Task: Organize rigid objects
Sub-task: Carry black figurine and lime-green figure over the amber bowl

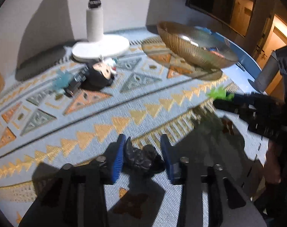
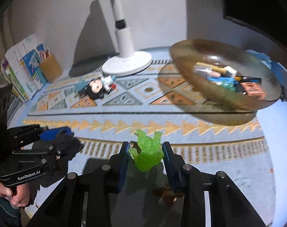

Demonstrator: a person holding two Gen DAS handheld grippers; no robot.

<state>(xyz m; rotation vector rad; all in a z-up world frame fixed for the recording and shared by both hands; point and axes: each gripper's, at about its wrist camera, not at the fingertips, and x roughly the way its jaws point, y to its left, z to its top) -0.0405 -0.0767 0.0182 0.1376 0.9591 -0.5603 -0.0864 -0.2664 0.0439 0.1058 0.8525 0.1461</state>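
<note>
My left gripper (image 1: 143, 141) is shut on a black lumpy toy figure (image 1: 141, 158) between its blue pads, low over the patterned mat (image 1: 109, 117). The right wrist view shows this gripper (image 2: 71, 140) at the left with the dark figure (image 2: 72, 148) at its tip. My right gripper (image 2: 145, 145) is shut on a translucent green figure (image 2: 148, 151), which sticks out ahead of the pads. From the left wrist view that gripper (image 1: 219, 98) enters from the right with the green figure (image 1: 217, 92) at its tip. An amber ribbed glass bowl (image 2: 188, 64) holds several small toys.
A mouse-eared figure (image 2: 96, 88) and a teal toy (image 2: 80, 85) lie near the white lamp base (image 2: 127, 63). Books (image 2: 20, 70) and a pencil cup (image 2: 50, 67) stand at the far left. A small brown piece (image 2: 168, 194) lies under my right gripper. A hand (image 2: 16, 194) grips the left handle.
</note>
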